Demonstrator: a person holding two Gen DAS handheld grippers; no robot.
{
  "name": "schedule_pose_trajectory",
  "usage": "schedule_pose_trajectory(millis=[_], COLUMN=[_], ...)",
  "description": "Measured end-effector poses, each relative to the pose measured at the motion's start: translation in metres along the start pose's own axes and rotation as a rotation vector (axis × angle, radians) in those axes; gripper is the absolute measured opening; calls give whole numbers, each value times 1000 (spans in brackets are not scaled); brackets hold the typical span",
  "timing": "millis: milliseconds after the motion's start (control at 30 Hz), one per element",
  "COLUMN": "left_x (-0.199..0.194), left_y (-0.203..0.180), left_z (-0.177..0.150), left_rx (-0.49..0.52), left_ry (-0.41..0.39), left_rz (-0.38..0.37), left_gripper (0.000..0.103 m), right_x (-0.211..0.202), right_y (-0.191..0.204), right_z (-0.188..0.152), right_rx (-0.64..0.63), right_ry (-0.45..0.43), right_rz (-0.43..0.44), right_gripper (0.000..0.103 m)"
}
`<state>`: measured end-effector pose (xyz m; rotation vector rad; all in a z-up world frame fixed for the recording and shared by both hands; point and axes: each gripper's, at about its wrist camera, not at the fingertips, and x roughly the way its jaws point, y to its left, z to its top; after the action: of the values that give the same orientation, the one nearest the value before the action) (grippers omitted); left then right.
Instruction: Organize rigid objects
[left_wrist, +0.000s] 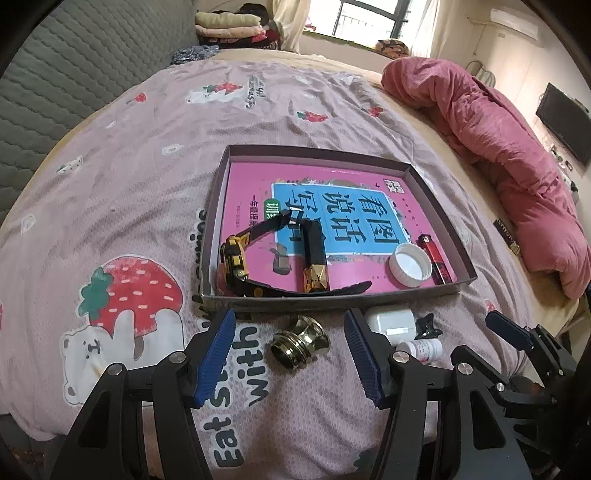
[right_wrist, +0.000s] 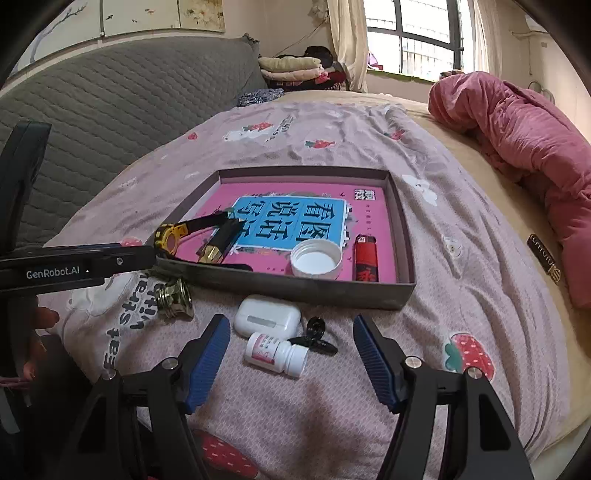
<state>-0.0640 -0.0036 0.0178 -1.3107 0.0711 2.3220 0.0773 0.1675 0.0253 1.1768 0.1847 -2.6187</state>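
A shallow grey box tray (left_wrist: 334, 295) (right_wrist: 295, 290) with a pink book on its floor lies on the bed. Inside are a black-and-gold watch (left_wrist: 236, 258) (right_wrist: 173, 236), a black-and-gold lipstick (left_wrist: 314, 258) (right_wrist: 218, 243), a white cap (left_wrist: 409, 265) (right_wrist: 316, 258) and a red lighter (left_wrist: 436, 260) (right_wrist: 365, 256). In front of the tray lie a brass knob (left_wrist: 300, 341) (right_wrist: 174, 297), a white earbud case (left_wrist: 391, 322) (right_wrist: 266, 317), a white pill bottle (left_wrist: 421, 348) (right_wrist: 276, 353) and a black clip (left_wrist: 428, 326) (right_wrist: 314, 334). My left gripper (left_wrist: 290, 321) is open around the knob without touching. My right gripper (right_wrist: 291, 325) is open, with the bottle, case and clip between its fingers.
A crumpled pink quilt (left_wrist: 509, 173) (right_wrist: 524, 155) lies along the right side of the bed. A grey quilted headboard (right_wrist: 110, 122) rises at the left. Folded clothes (right_wrist: 295, 70) are stacked by the window. The pink strawberry-print sheet (left_wrist: 129, 184) covers the bed.
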Motion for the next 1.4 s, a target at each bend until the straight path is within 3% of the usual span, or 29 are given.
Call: schedule_pose_trajectory(millis=[667, 1100, 1400], left_x=[10, 28, 41], left_y=[-6, -6, -18], left_z=[-17, -20, -8], left_rx=[14, -49, -89], left_ry=[66, 106, 108], left_rz=[20, 36, 113], left_gripper=[63, 63, 63], right_x=[13, 31, 36], right_y=[10, 5, 4], right_z=[-13, -21, -23], right_rx=[-30, 10, 26], right_ry=[84, 147, 161], right_rz=[11, 24, 30], right_gripper=[69, 69, 69])
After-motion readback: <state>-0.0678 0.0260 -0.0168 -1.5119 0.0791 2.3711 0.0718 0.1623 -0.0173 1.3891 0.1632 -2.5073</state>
